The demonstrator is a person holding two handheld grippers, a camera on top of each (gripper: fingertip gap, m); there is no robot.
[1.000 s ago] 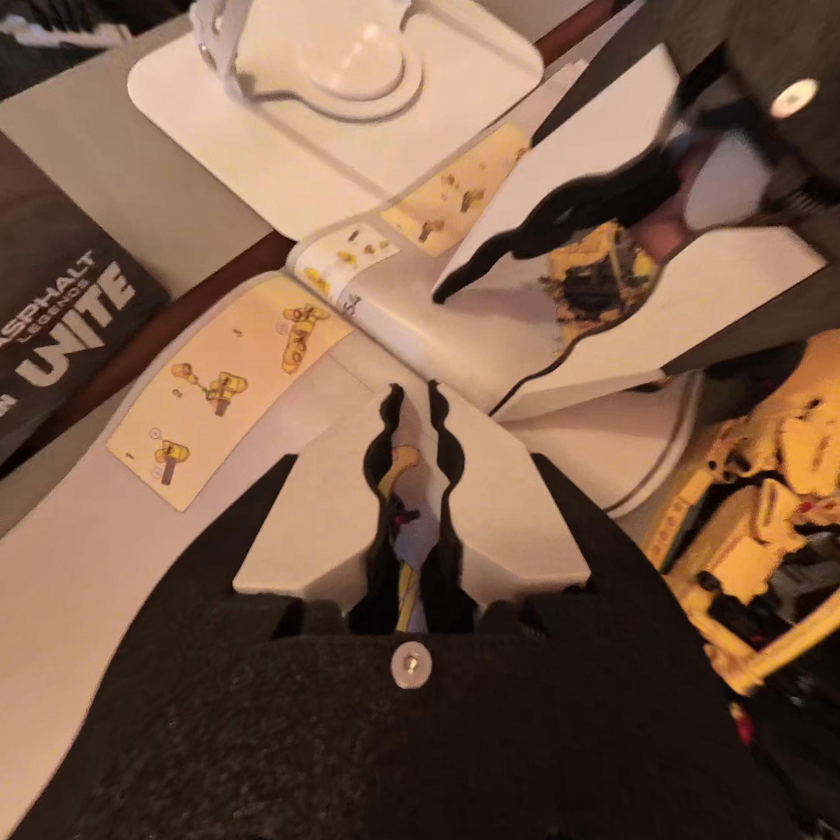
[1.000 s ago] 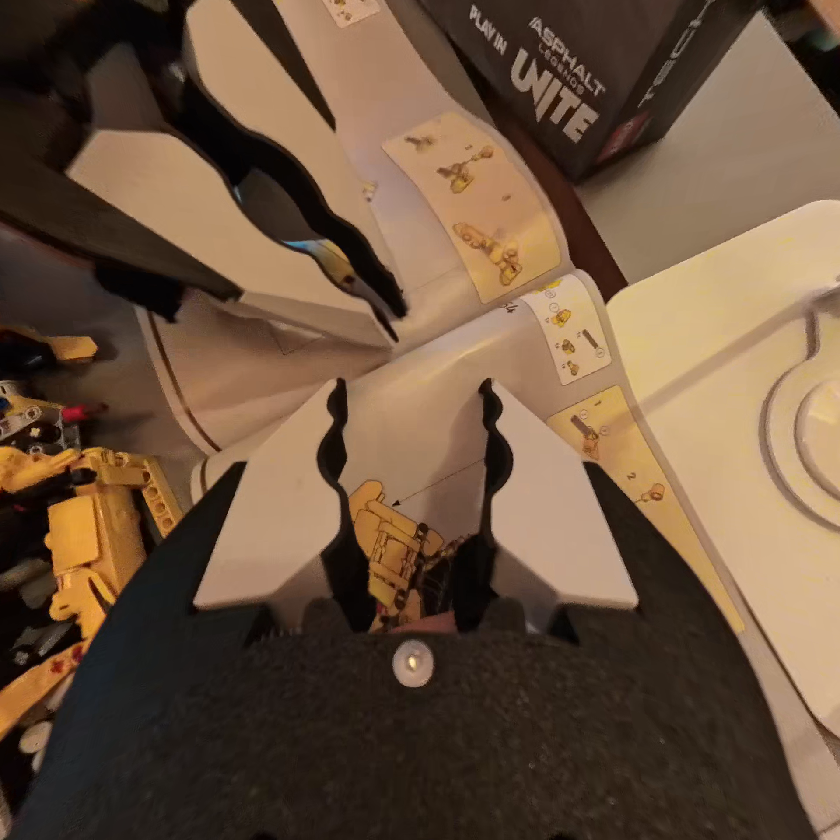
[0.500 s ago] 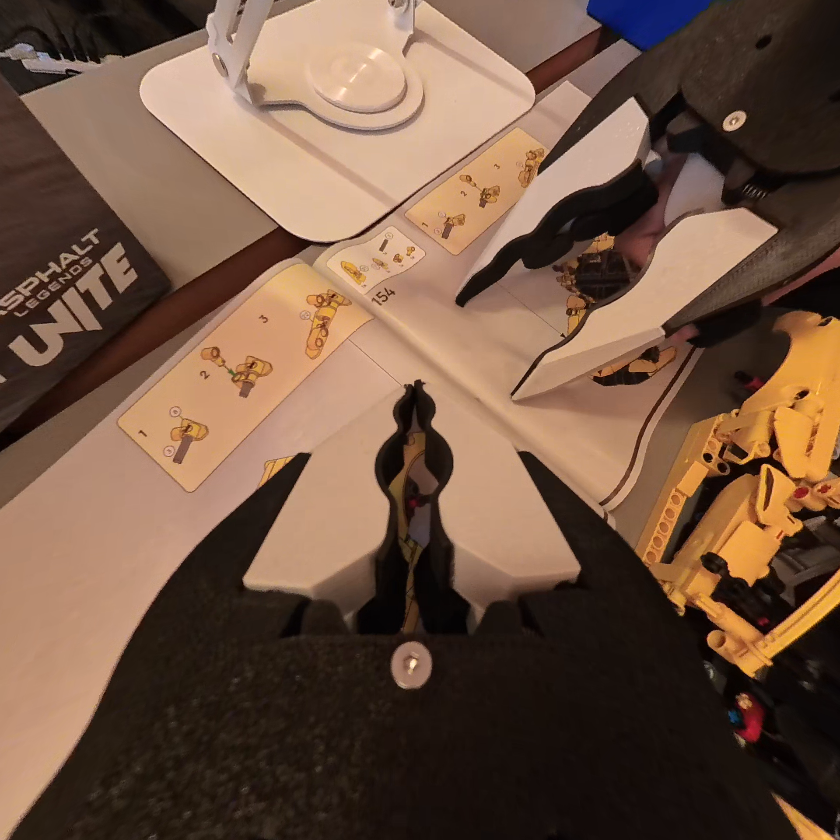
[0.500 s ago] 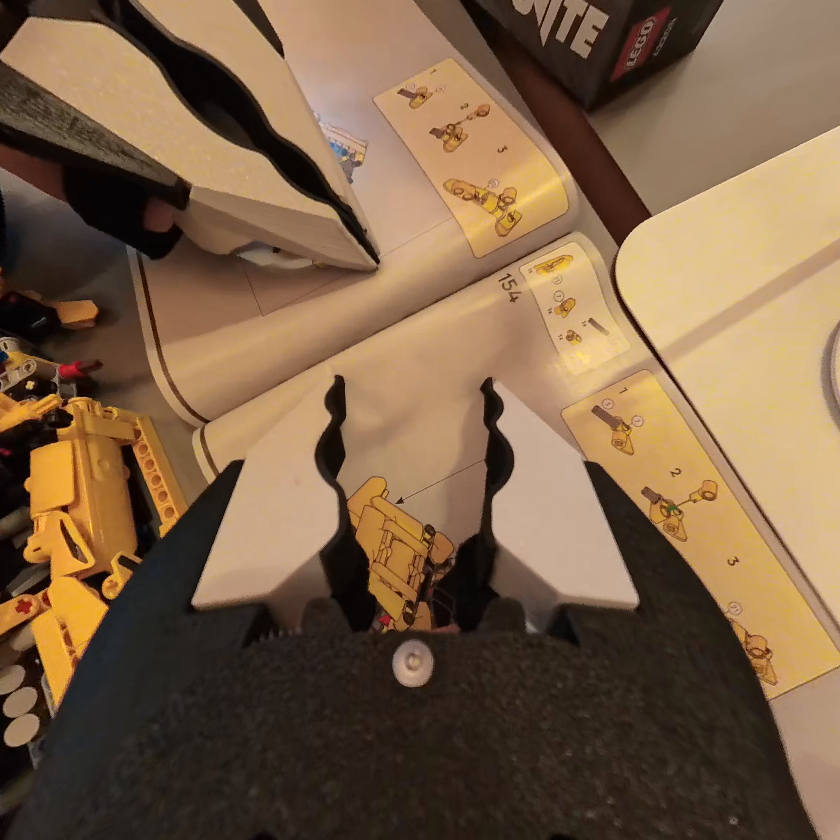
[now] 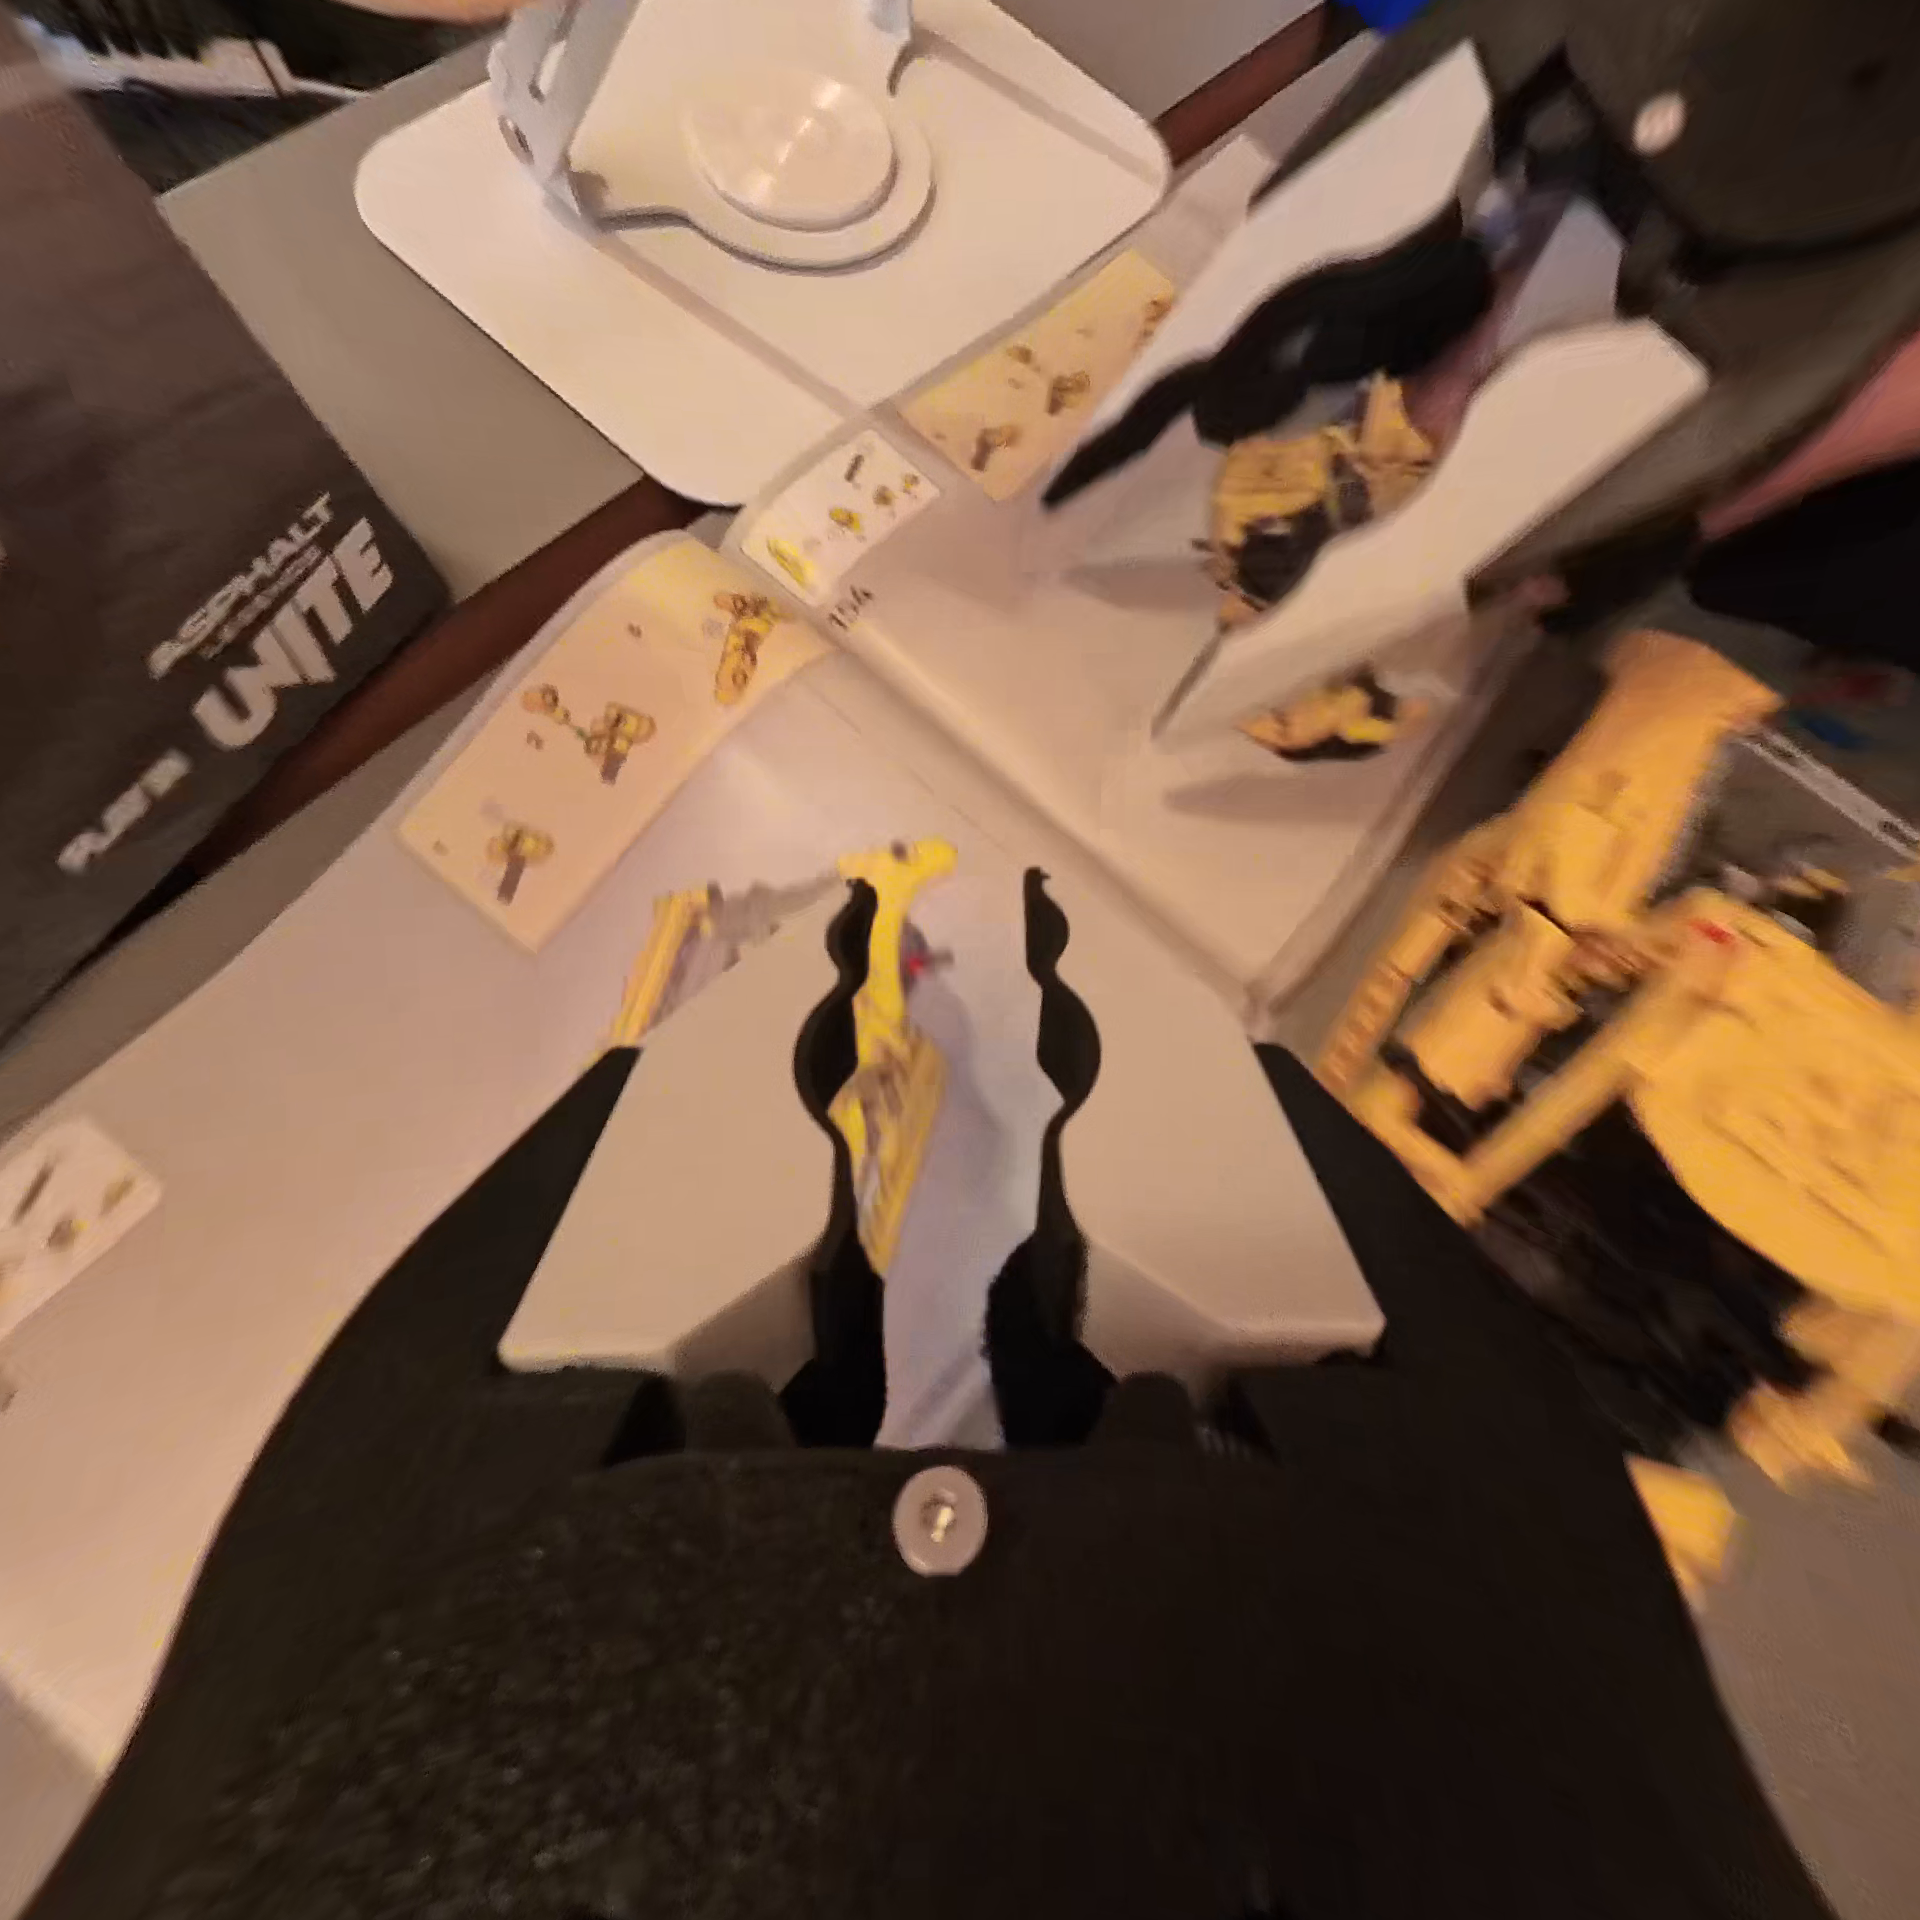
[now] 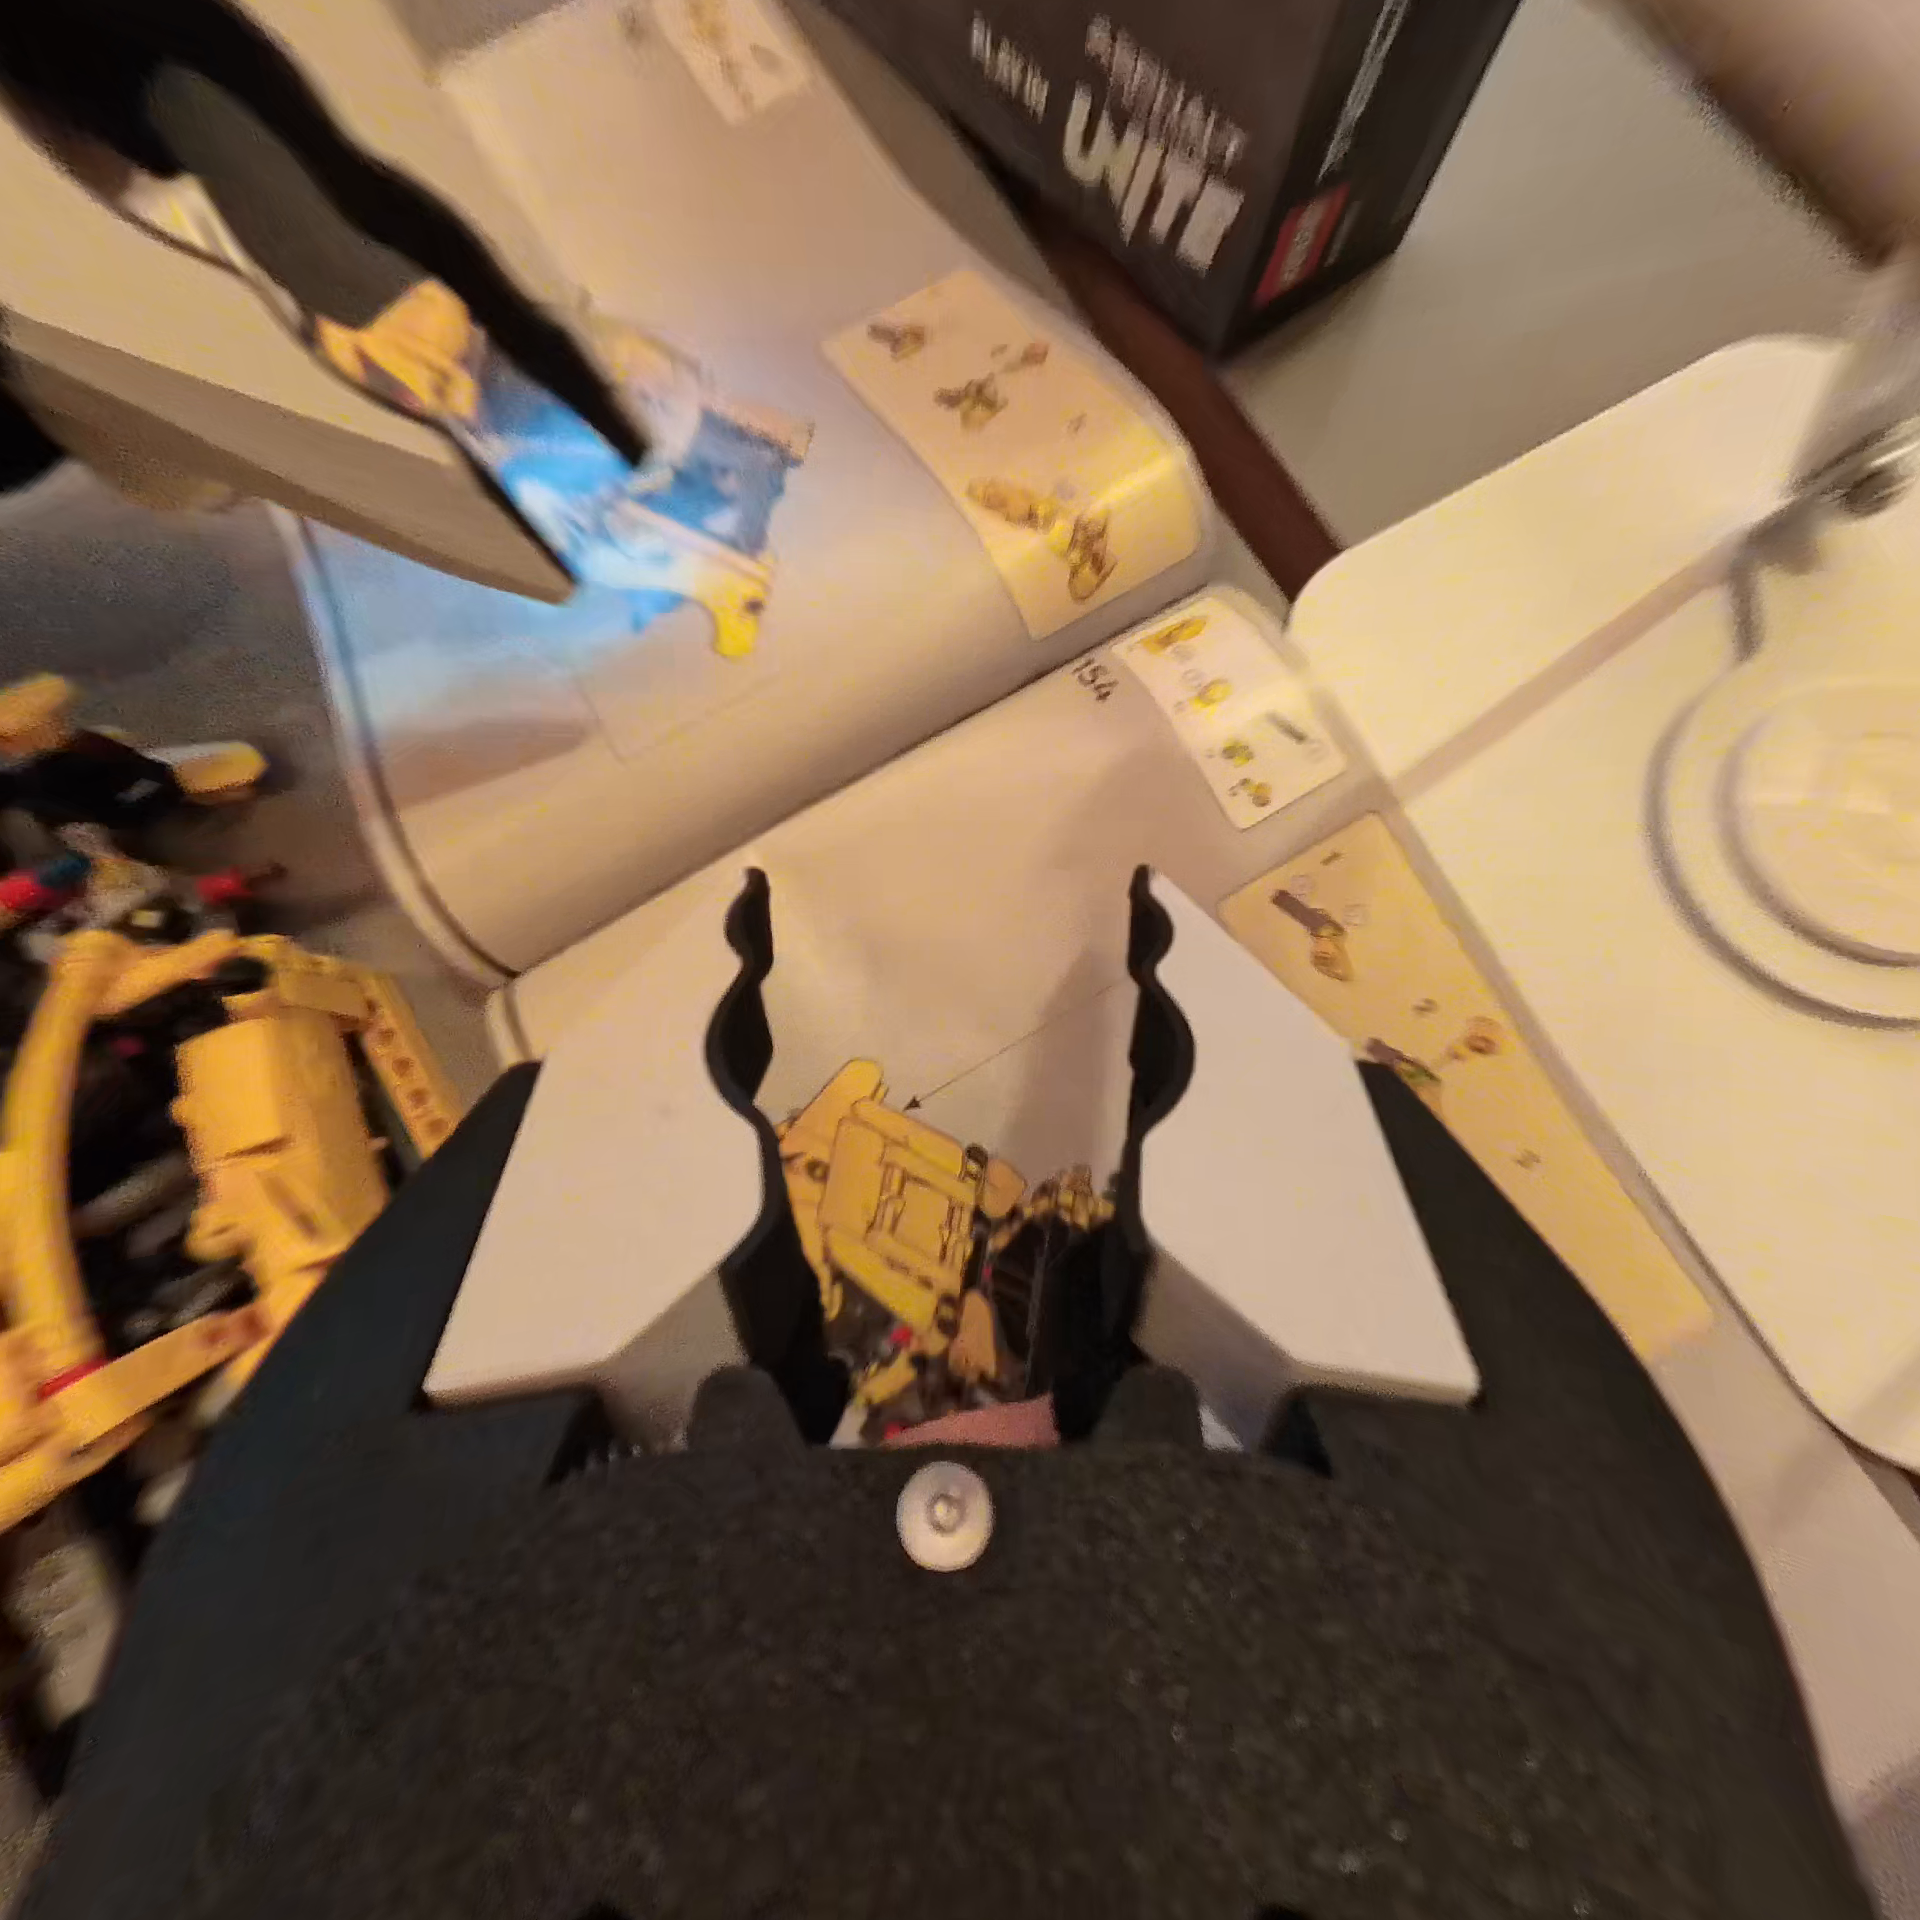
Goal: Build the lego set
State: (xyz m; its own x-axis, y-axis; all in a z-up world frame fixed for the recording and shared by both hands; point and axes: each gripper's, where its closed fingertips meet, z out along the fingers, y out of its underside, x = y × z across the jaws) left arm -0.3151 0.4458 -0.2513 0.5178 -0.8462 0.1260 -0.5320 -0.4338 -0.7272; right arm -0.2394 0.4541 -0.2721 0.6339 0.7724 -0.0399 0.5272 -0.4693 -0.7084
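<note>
Left gripper (image 5: pixel 945 883): jaws parted by a moderate gap, nothing between the fingers (image 5: pixel 1164 1174); white finger bodies with wavy black pads, tips pointing forward and down; black textured mount behind, one silver screw at centre. Right gripper (image 6: pixel 945 878): jaws spread wider than the left's, nothing clamped; same white fingers (image 6: pixel 623 1195) and black pads; seen from the left view it hangs ahead and to the right, tips angled down-left, a bare forearm behind it.
</note>
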